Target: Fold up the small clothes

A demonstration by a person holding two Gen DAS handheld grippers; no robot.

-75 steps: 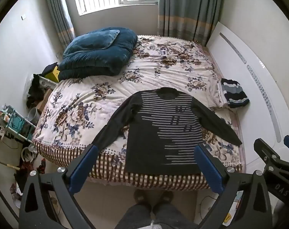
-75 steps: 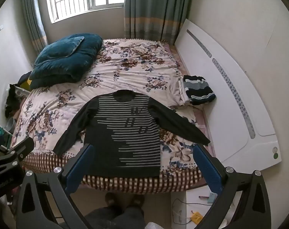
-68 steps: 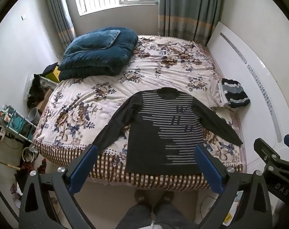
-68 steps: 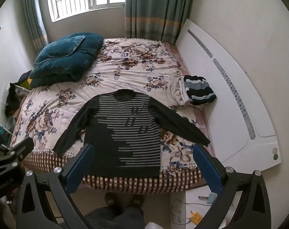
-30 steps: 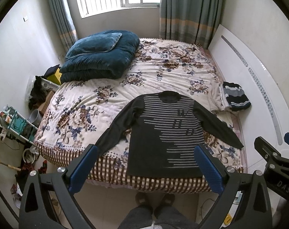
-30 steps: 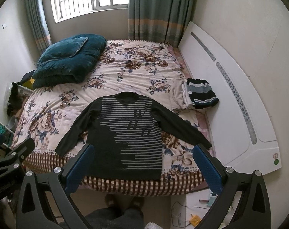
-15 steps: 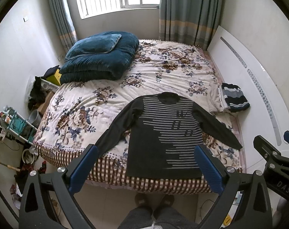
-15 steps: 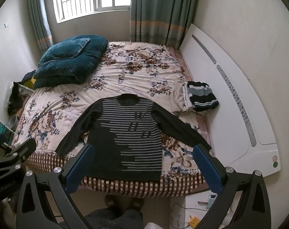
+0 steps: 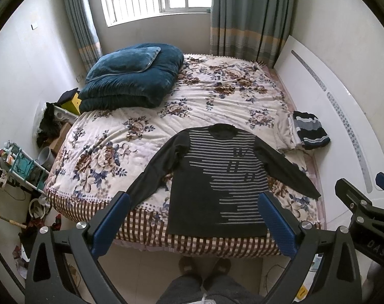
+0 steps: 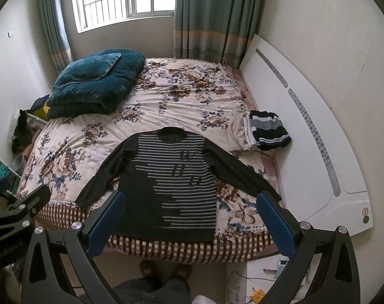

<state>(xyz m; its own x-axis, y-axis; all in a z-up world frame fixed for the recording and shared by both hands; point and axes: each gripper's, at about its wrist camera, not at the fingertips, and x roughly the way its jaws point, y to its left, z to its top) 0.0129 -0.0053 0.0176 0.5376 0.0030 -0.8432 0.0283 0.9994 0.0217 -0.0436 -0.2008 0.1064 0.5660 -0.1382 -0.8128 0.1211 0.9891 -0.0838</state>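
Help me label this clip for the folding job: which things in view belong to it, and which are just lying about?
Belongs to the job:
- dark striped sweater, spread flat at the bed's near edge
- left gripper, open
- right gripper, open
- folded striped garment beside the headboard

Just lying about:
- teal quilt
- curtains
- cluttered rack

Bed (image 9: 131,131) with a floral cover, seen from its foot.
A dark striped sweater (image 9: 217,177) lies flat near the foot edge, front up, sleeves spread, hem at the checked border. A folded teal quilt (image 9: 131,83) with a pillow (image 9: 123,63) on top sits at the far left corner. A folded striped garment (image 9: 310,130) rests on pale cloth (image 9: 284,133) at the right edge.
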